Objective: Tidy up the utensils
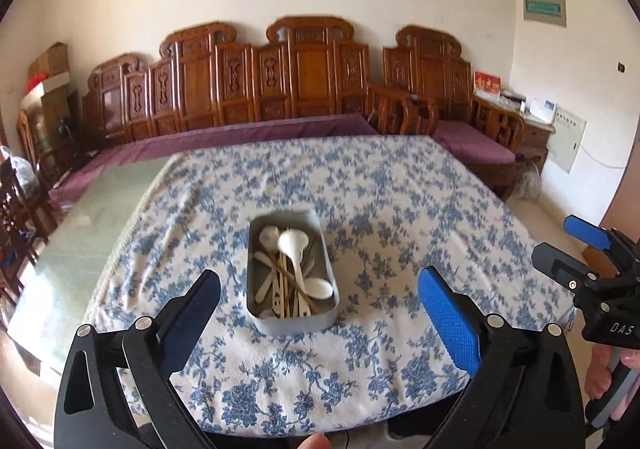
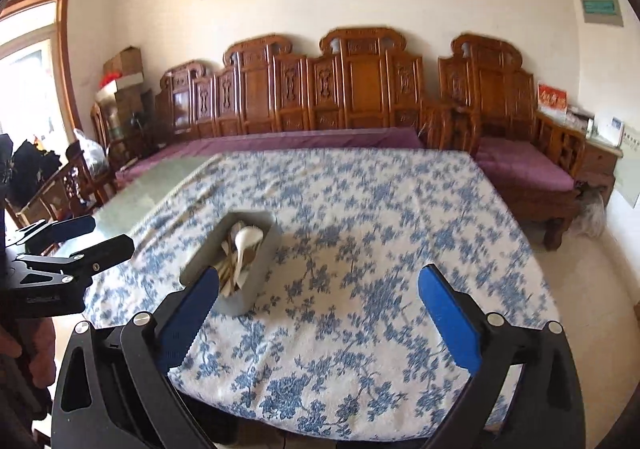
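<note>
A grey metal tin (image 1: pixel 256 249) stands on the blue-flowered tablecloth (image 1: pixel 400 209). It holds several white spoons (image 1: pixel 294 249) and wooden chopsticks. My left gripper (image 1: pixel 320 289) is open and empty, held just in front of the tin. My right gripper (image 2: pixel 320 289) is open and empty, to the right of the tin (image 2: pixel 264 249), above the cloth (image 2: pixel 380 229). Each gripper shows at the edge of the other view: the right one (image 1: pixel 576 249) and the left one (image 2: pixel 92 237).
The cloth covers most of a green-topped table (image 1: pixel 100 217); its left strip is bare. A carved wooden bench (image 1: pixel 280 81) with purple cushions runs along the far wall. Chairs and boxes stand at the left, a small cabinet (image 1: pixel 536 137) at the right.
</note>
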